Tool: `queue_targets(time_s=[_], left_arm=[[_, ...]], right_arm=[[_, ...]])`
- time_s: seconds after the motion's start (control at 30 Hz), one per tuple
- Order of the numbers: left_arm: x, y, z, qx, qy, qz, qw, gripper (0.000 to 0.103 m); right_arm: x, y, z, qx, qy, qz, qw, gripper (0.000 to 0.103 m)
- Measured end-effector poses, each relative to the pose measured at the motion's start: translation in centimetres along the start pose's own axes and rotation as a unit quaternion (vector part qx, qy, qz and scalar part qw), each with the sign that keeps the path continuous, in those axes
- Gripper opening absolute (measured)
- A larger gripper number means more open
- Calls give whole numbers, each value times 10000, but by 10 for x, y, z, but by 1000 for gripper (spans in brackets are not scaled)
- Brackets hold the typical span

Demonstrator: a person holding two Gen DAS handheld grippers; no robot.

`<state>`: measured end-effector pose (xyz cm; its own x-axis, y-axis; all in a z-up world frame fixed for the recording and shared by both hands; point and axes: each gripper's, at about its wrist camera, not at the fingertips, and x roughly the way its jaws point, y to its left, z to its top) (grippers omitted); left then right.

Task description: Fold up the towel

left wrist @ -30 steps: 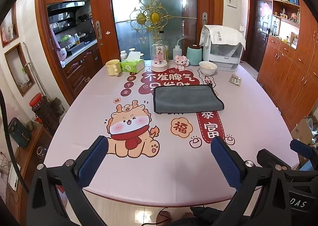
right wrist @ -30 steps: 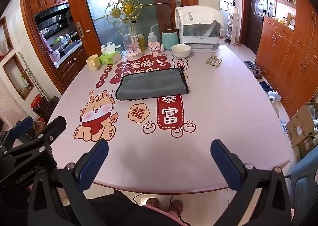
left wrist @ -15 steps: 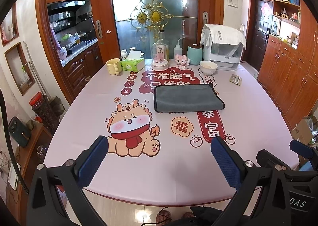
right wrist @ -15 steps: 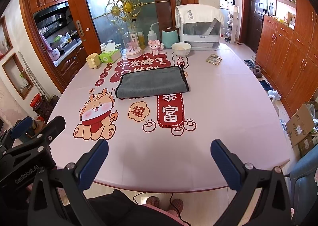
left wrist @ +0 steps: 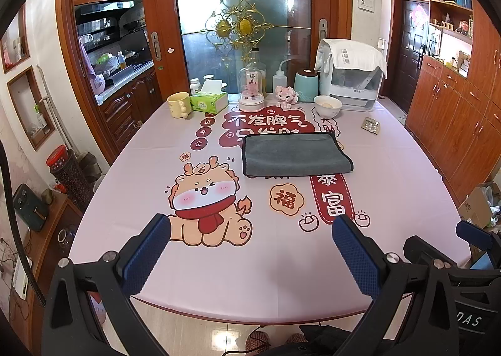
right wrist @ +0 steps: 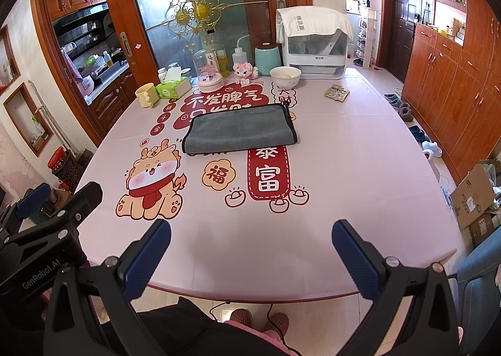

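Two grippers hung over the near edge of the table, each with its blue-padded fingers spread wide apart and nothing between them. The left gripper and the right gripper were both well short of the towel, which lay flat toward the far middle of the table as a neat grey rectangle, with doubled black-bound edges stacked at its right end, so it looked folded over at least once.

Little had changed over the last second. Both views held nearly the same framing, the fingers stayed spread, and the towel kept its shape and place; only a slight drift of the cameras showed. That stillness fits either a pause ahead of a further fold or a rest after the last fold was laid, and the pictures did not settle which.

Counted outward from the fingers: two grippers, four blue pads, one towel. Behind the towel stood one yellow mug, one green tissue box, one glass dome, one pink toy, one squeeze bottle, one teal canister, one white bowl and one white appliance under a cloth. One blister pack lay to the right. Two small white jars stood behind the tissue box.
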<state>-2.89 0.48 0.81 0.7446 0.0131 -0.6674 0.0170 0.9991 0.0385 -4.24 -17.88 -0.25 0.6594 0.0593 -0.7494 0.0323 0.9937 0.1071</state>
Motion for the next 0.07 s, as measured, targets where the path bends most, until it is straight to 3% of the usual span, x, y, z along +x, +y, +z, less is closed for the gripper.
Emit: queue_targets(time_s=[0.07], left_arm=[[0, 0, 0, -1, 1, 0, 10000, 102]], right_arm=[[0, 0, 0, -1, 3, 1, 10000, 103]])
